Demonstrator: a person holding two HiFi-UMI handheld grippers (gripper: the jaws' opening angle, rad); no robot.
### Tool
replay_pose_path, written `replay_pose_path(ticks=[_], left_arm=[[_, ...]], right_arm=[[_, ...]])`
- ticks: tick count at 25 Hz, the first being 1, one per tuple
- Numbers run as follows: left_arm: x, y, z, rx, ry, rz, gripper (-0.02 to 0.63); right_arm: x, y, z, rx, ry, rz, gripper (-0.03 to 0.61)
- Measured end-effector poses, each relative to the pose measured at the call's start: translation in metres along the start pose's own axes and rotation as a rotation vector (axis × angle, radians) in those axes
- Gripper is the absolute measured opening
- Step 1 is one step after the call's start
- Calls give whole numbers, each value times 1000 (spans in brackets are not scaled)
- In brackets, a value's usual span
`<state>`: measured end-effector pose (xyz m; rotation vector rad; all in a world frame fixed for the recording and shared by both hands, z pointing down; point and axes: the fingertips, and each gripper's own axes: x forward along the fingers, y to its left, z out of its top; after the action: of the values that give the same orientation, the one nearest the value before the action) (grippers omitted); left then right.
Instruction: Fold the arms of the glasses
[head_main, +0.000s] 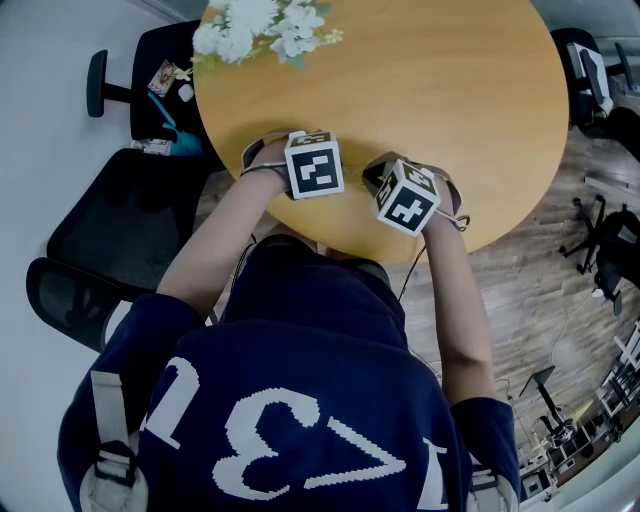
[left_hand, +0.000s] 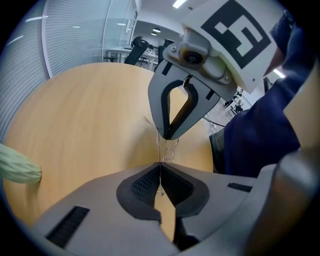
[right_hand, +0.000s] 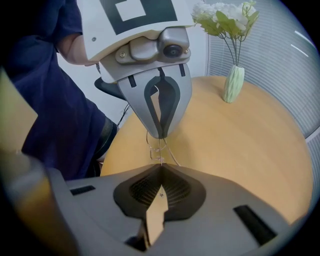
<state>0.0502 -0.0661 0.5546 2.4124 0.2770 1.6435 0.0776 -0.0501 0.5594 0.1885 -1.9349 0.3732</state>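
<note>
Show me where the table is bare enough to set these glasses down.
Bare wood covers the middle and whole right side of the table, clear of the flower vase at its far-left rim. It is crowded only at the near edge, where the left gripper and right gripper pinch the glasses.

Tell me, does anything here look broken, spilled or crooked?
Nothing stands out. The thin wire-framed glasses are pinched between the left gripper and the right gripper; the wire is too fine to judge for bends. The pale green vase of white flowers stands upright on the round wooden table, with no spill visible.
</note>
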Motion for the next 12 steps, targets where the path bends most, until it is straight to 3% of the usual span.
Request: replay_pose_path(ticks=[5,12], left_arm=[[11,-5,-6,31,61,-48,18],[10,9,-4,-53,-55,-9,20]], right_arm=[[10,7,-4,52,21,55,26],[17,8,-13,144,20,100,26]])
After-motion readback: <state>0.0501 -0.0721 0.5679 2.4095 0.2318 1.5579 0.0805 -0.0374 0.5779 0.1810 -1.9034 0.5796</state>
